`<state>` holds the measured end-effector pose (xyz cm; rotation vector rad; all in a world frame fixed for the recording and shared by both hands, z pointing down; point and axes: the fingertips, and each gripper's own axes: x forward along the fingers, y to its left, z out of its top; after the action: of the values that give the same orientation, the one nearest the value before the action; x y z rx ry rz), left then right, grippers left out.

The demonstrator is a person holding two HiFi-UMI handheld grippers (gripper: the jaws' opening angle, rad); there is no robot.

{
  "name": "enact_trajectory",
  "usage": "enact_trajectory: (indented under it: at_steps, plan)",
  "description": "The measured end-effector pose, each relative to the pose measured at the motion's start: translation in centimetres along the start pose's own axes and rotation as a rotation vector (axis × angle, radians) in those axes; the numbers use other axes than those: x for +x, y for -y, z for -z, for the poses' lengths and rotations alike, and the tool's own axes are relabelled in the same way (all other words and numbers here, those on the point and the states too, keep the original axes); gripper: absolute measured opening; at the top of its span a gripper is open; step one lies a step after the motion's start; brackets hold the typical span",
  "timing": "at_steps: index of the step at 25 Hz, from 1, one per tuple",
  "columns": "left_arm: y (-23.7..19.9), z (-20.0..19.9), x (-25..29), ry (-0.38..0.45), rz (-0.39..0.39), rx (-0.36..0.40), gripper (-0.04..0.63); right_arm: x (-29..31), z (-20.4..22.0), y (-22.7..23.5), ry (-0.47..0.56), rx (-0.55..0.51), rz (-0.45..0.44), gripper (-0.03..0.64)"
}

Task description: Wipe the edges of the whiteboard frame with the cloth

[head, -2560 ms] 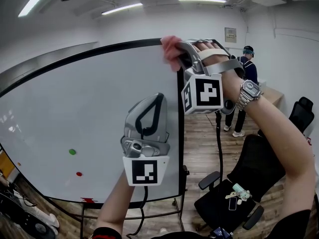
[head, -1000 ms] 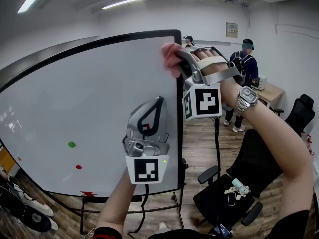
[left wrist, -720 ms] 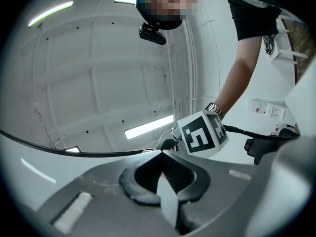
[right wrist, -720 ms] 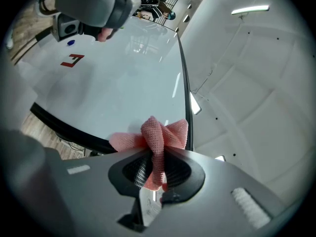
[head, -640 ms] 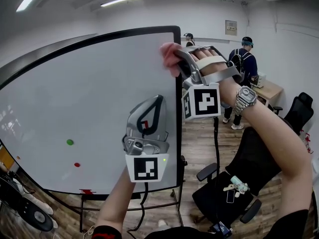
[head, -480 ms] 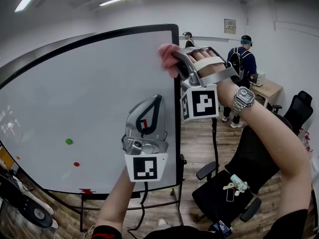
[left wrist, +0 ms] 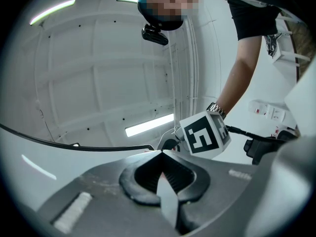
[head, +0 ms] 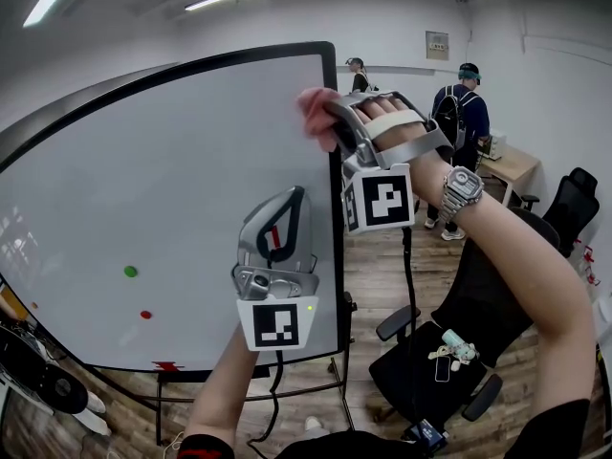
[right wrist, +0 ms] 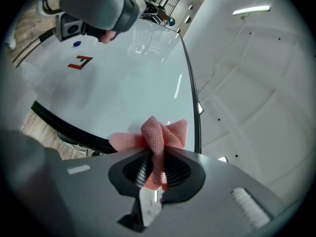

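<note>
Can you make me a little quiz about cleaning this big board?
1. True or false: the right tool is shut on the pink cloth.
2. Which edge of the whiteboard frame is the cloth nearest? A) bottom B) right C) left
3. Fill in: the dot above the red dot is ____.
Key: 1 true; 2 B; 3 green.

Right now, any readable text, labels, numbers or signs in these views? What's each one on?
No legible words or numbers anywhere.
Wall sign: has print, too small to read.
Red mark on the whiteboard: a bracket-like shape, not clearly a letter.
Marker cubes: black-and-white square patterns, no letters.
Watch dial: too small to read.
</note>
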<state>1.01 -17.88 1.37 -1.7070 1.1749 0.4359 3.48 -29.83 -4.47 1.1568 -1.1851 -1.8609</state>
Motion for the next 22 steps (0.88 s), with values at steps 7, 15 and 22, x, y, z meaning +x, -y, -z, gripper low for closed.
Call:
enact_trajectory:
  at_steps: [7,15,22]
  plan:
    - [0.4,0.5,-0.5,-0.011,0.008,-0.009,-0.003,-0.1,-0.3,-0.5,-0.003,0.005,0.003,0.044]
    - [0.5,0.7,-0.9,-0.011,-0.009,-0.031,-0.003,-0.3,-0.7,-1.2,0.0,0.011,-0.003,0.044]
    - [1.0,0.9,-1.3,-0.019,0.001,-0.033,-0.003,-0.6,-1.0,-2.0,0.001,0.01,-0.006,0.044]
